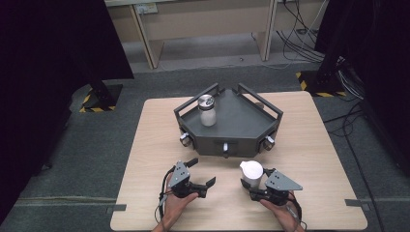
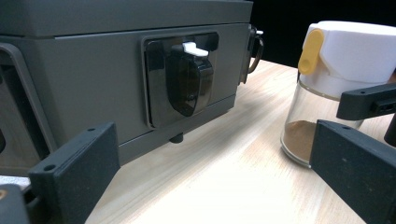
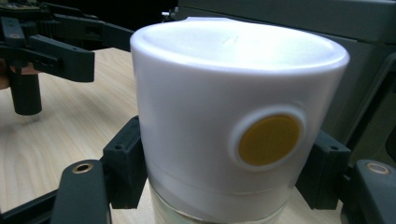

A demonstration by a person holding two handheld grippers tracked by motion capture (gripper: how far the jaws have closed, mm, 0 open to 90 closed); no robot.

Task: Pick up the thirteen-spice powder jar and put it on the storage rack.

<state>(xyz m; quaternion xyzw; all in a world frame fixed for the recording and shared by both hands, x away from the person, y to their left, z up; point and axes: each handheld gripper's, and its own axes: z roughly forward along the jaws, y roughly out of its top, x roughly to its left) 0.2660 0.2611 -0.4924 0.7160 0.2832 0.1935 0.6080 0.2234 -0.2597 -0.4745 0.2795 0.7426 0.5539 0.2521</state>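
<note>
Wooden table w/ 2 jars & 1 grey rack. White-lidded spice jar sits in front of the rack, right gripper clamped on it. Metal-lidded jar stands on the rack. Left gripper has jaws wide apart, holding nothing, near the rack's front.

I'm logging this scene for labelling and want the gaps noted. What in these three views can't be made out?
- Base of the white-lidded jar: right gripper view, cut off by the bottom edge and hidden by the right gripper.
- Contents of the metal-lidded jar on the grey tray: high view, too small.
- Left gripper fingers: left gripper view, tips cut by the frame.
- Tray knobs: high view, too small to read.
</note>
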